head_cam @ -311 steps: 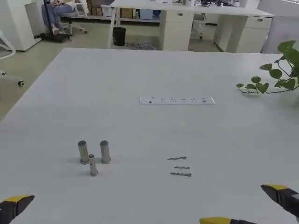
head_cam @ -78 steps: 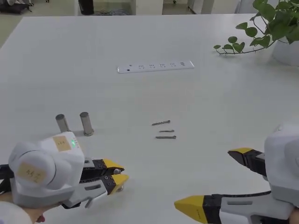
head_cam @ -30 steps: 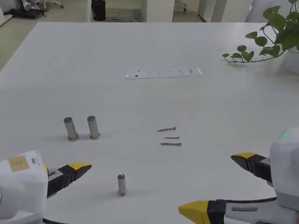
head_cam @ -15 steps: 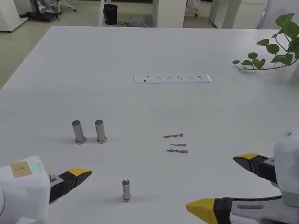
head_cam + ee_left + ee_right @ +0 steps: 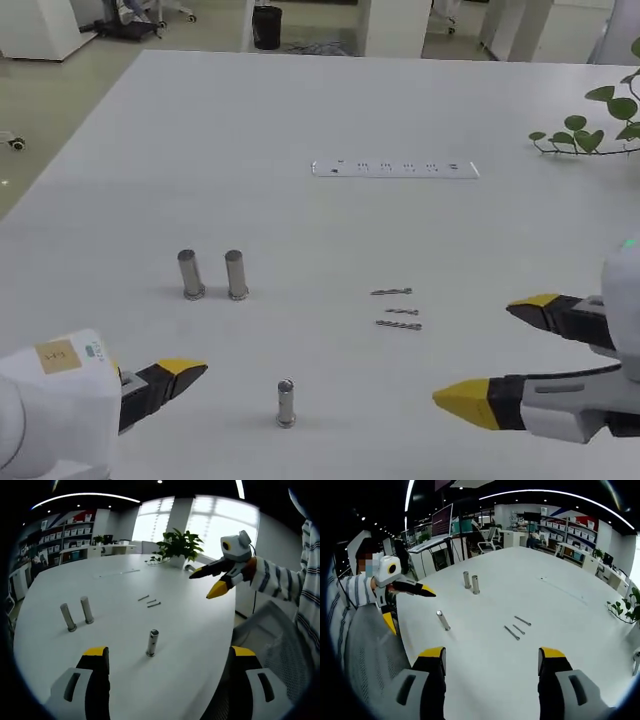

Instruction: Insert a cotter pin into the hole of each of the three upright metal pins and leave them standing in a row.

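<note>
Short silver metal pin [image 5: 286, 402] now stands apart from two taller steel pins [image 5: 236, 274]; left gripper [image 5: 167, 652], right gripper [image 5: 491, 655] released, empty; insertion pending.

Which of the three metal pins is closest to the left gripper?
The lone metal pin standing by itself just ahead of the left gripper; the other two pins stand side by side farther back.

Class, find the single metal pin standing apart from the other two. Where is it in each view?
Head view: lone pin, bottom centre.
Left gripper view: lone pin, just below centre.
Right gripper view: lone pin, left of centre.
Shared landmark: the three cotter pins.
</note>
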Available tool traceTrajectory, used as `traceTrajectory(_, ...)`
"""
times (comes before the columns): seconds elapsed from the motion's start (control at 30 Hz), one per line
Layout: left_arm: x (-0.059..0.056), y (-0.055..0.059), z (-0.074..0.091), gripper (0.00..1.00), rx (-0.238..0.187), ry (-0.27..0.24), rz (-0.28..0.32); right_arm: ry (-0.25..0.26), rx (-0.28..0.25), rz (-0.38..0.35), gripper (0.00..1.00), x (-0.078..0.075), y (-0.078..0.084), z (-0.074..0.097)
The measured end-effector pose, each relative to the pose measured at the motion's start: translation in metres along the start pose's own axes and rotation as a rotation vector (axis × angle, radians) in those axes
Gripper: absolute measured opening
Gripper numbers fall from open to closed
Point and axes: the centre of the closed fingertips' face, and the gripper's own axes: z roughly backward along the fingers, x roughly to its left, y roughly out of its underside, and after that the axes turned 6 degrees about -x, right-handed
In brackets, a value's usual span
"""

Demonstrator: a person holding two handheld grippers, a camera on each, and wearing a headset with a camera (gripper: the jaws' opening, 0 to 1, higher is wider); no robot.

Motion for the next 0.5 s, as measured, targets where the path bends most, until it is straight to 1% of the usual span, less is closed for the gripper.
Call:
traceTrajectory(0.13,0.0,-0.001,0.001,0.99,-0.01,-0.014,0.01,-0.041,0.017,0.052,0.59,-0.001,-0.003,-0.004)
traceTrajectory(0.27,0.0,-0.001,0.002,0.99,-0.015,-0.026,0.021,-0.065,0.033,0.083,0.55,-0.003,-0.006,-0.009)
traceTrajectory(0.37,0.0,-0.001,0.003,0.99,-0.016,-0.035,0.024,-0.089,0.058,0.114,0.48,-0.004,-0.007,-0.012)
traceTrajectory(0.43,0.0,-0.001,0.004,0.99,-0.017,-0.038,0.028,-0.09,0.065,0.127,0.43,-0.007,-0.007,-0.014)
traceTrajectory(0.5,0.0,-0.001,0.004,0.99,-0.018,-0.043,0.028,-0.091,0.082,0.159,0.41,-0.011,-0.008,-0.016)
